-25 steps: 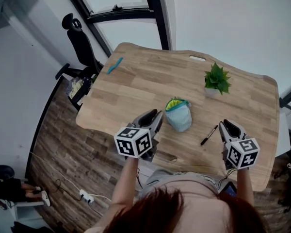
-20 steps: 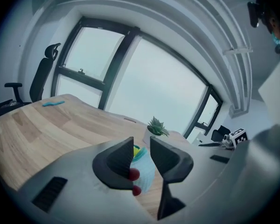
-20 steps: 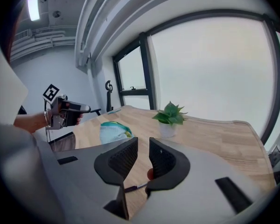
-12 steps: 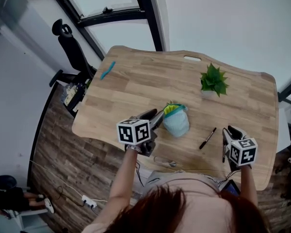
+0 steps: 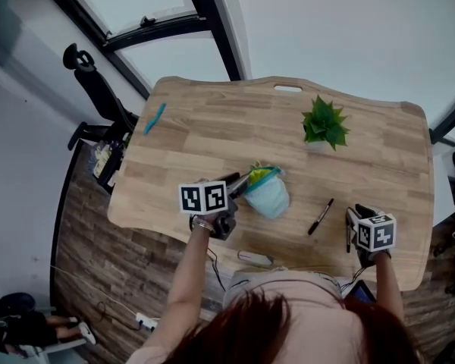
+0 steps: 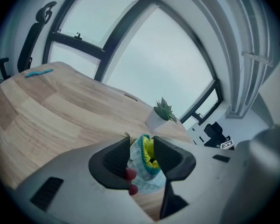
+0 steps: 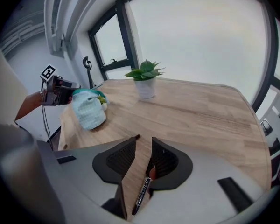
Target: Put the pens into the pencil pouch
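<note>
The light-blue pencil pouch (image 5: 267, 196) stands on the wooden table (image 5: 212, 139), its yellow-lined mouth tipped toward my left gripper (image 5: 241, 179). In the left gripper view the pouch (image 6: 148, 182) shows its teal rim between my left gripper's (image 6: 141, 143) jaws, which have just been opening and stand apart. One black pen (image 5: 321, 216) lies on the table between pouch and right gripper (image 5: 352, 218). A second black pen (image 7: 141, 194) lies between the right gripper's (image 7: 143, 143) jaws, along the right one; those jaws have been opening and do not clamp it.
A potted plant (image 5: 324, 123) stands at the back right of the table. A teal object (image 5: 155, 117) lies near the far-left edge. An office chair (image 5: 91, 86) stands beyond that corner. The table's front edge runs just below both grippers.
Both grippers have come down toward the table. The left one has closed in on the pouch's mouth, and the pouch now leans toward it. The right one sits lower beside the loose pen.
</note>
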Demonstrator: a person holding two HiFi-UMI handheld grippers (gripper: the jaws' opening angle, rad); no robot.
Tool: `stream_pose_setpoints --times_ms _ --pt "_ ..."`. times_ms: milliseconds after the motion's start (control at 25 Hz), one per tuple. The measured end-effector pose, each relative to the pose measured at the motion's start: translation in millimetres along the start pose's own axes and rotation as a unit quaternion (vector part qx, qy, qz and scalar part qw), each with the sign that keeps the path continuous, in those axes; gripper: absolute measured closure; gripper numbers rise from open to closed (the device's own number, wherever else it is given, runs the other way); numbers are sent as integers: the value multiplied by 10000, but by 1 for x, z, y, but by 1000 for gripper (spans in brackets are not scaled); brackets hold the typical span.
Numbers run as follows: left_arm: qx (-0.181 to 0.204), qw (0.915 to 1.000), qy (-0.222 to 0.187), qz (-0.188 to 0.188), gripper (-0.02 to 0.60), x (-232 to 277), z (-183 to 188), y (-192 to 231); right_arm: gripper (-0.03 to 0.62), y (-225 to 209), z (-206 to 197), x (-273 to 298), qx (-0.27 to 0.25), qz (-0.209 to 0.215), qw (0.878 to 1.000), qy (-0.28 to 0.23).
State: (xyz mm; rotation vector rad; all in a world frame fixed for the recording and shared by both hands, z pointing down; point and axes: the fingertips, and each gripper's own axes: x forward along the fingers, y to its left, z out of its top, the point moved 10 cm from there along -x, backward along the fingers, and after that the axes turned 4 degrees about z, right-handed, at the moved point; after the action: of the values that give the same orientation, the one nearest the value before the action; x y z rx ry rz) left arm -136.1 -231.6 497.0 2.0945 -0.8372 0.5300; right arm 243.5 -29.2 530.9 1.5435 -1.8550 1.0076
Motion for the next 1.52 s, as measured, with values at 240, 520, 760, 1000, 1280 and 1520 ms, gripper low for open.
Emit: stream_pose_setpoints --times_ms 240,520,760,1000,1280,1520 --pt "-58 9992 397 -36 442 14 -3 5 485 -7 -12 17 203 17 9987 471" --pt "0 9982 606 25 474 24 -5 4 474 -17 -26 37 696 44 9931 946" --pt "205 9982 552 124 565 23 -8 -5 477 -19 -35 45 857 -13 9896 1153" --pt "287 9992 217 155 569 14 -13 -15 540 -24 -36 45 919 -260 9893 1101" --pt "605 9974 -143 370 571 -1 -22 -32 543 -21 -36 42 897 -269 9905 1004" --pt "857 9932 -507 611 569 -7 -29 -52 543 -18 -32 33 960 -214 9928 689"
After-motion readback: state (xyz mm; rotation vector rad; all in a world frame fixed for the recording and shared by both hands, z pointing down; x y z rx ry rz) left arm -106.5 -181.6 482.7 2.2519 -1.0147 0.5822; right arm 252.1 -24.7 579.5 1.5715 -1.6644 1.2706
